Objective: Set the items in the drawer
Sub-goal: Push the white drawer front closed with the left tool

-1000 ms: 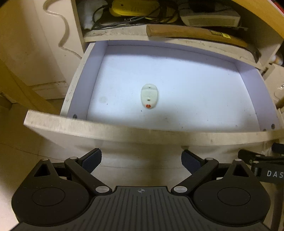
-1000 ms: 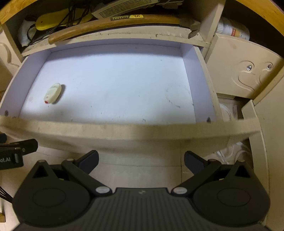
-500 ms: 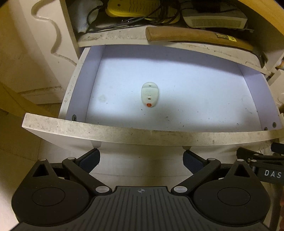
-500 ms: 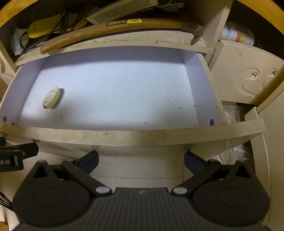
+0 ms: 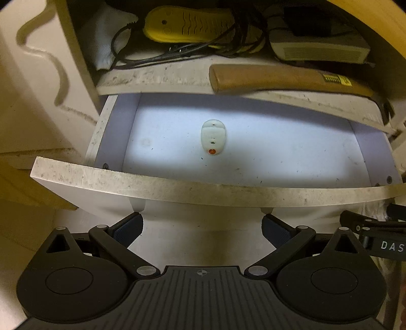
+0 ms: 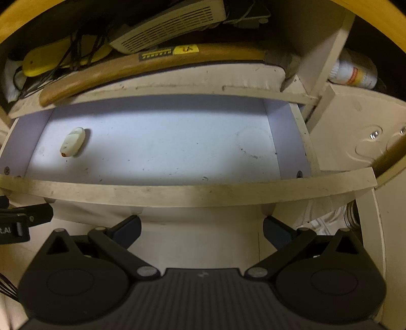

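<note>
The drawer point(image 5: 203, 193) stands pulled out, its white floor lit. A small white remote with a red button point(image 5: 213, 137) lies flat on the drawer floor, left of centre; in the right wrist view the remote point(image 6: 72, 142) lies near the left wall of the drawer point(image 6: 192, 194). My left gripper point(image 5: 201, 229) is open and empty, just in front of the drawer's front panel. My right gripper point(image 6: 201, 228) is open and empty, also in front of the panel, to the right of the left one.
A shelf above the drawer holds a wooden-handled hammer point(image 5: 284, 78), a yellow power strip point(image 5: 187, 24) with black cables, and a grey box point(image 5: 319, 48). A cabinet door with screws point(image 6: 365, 142) stands to the right. A white bottle point(image 6: 355, 72) lies behind it.
The drawer has slid partly inward; less of its floor shows under the shelf. Both grippers have followed toward the cabinet and stayed open. The remote has not moved in the drawer.
</note>
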Available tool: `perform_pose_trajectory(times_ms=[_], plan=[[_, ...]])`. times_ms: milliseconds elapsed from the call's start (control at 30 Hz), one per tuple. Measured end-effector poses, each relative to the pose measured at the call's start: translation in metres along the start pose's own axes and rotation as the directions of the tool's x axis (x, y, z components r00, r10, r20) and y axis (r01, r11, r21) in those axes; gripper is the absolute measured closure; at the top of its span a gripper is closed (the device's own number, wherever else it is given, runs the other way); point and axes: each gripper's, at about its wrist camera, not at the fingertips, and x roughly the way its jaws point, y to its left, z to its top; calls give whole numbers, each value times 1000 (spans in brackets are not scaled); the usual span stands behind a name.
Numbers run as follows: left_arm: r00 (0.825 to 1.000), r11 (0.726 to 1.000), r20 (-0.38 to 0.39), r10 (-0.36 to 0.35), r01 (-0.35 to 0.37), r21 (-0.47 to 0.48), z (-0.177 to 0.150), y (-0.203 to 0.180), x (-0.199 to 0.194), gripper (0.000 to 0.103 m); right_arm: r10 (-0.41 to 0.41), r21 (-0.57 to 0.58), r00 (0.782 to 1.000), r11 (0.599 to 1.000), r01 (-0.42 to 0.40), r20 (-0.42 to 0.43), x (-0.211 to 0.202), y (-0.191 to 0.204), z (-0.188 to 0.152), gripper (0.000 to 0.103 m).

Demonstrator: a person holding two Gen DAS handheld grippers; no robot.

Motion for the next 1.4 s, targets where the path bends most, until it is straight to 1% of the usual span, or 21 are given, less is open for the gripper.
perform_pose_trajectory(times_ms=[133, 367, 700, 1133, 1233, 1400], plan=[[1000, 1000, -1, -1, 1, -2, 12, 0, 7, 0, -6, -1, 1000, 1000, 6, 3, 7, -1, 11, 0], [1000, 1000, 5, -24, 24, -18, 29, 4, 16, 0, -12, -5, 1000, 1000, 12, 13, 16, 0, 30, 0], [999, 999, 21, -34, 35, -32, 54, 4, 33, 0, -22, -12, 999, 1000, 23, 42, 28, 3, 54, 0], [999, 1000, 32, -24, 24, -20, 79, 1, 46, 0, -26, -6, 997, 1000, 26, 72, 38, 4, 70, 0], [1000, 1000, 19, -23, 24, -21, 81, 0, 47, 0, -21, -3, 998, 1000, 21, 55, 41, 5, 73, 0], [1000, 1000, 21, -22, 22, -16, 81, -1, 49, 0, -22, -4, 998, 1000, 22, 54, 43, 7, 69, 0]])
